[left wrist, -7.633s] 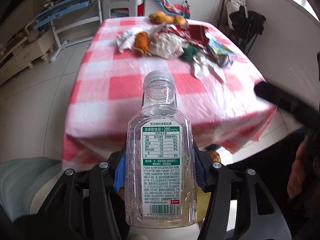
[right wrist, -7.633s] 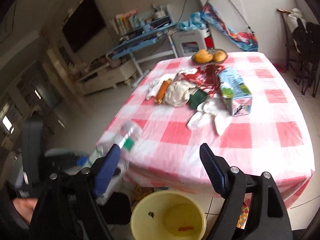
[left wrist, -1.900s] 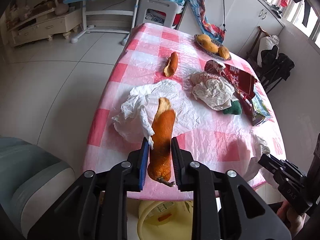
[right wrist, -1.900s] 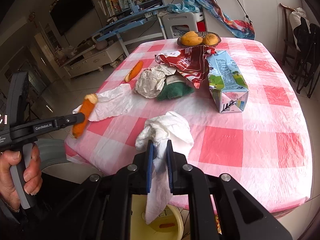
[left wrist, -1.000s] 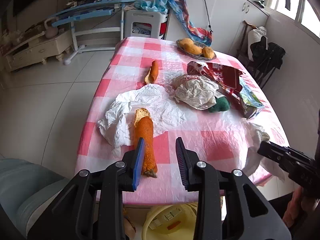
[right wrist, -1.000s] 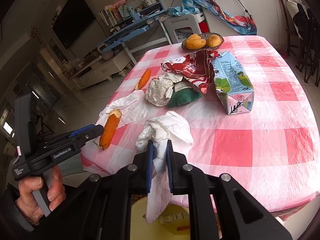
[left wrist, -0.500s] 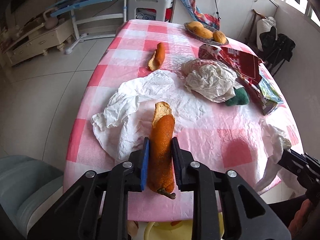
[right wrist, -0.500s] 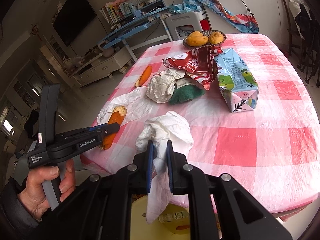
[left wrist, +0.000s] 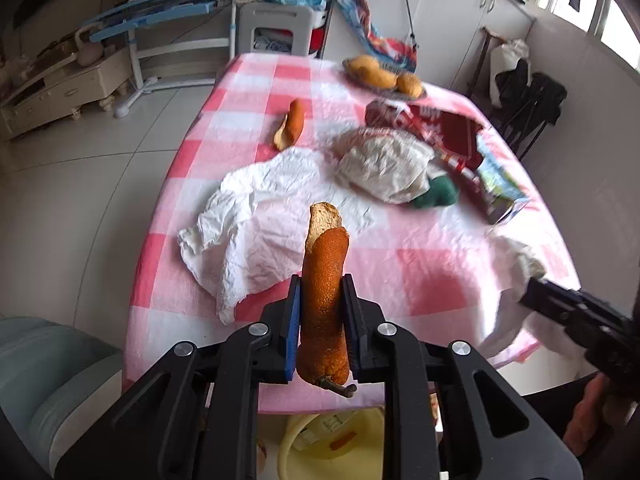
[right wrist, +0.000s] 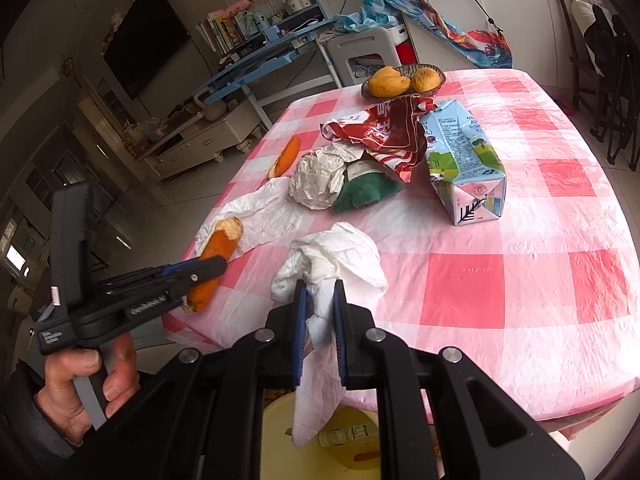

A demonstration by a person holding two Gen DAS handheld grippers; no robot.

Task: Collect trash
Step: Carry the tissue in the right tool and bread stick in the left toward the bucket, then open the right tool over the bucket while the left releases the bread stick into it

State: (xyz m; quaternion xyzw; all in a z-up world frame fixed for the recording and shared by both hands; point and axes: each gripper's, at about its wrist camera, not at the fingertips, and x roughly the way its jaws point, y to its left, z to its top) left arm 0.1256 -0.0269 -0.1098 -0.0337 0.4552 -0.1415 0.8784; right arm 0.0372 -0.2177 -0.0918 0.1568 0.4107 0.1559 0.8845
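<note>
A lived-in home. A wall television (right wrist: pixel 146 38) hangs beyond the checked worktop (right wrist: pixel 520 240). Bookshelves (right wrist: pixel 224 32) line the wall.

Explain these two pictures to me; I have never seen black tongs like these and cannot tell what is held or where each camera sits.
No robot here: a person holds a hand-squeezed gripper in each hand, with a wide-angle camera on each looking along its jaws. One picture comes from the left gripper, shut on an orange peel. The other comes from the right gripper, shut on a white tissue; the person's hand with the left tool shows there too. On the checked tablecloth lie crumpled paper, a red wrapper, a carton, another peel and a fruit basket. A yellow bin waits below the table edge.
</note>
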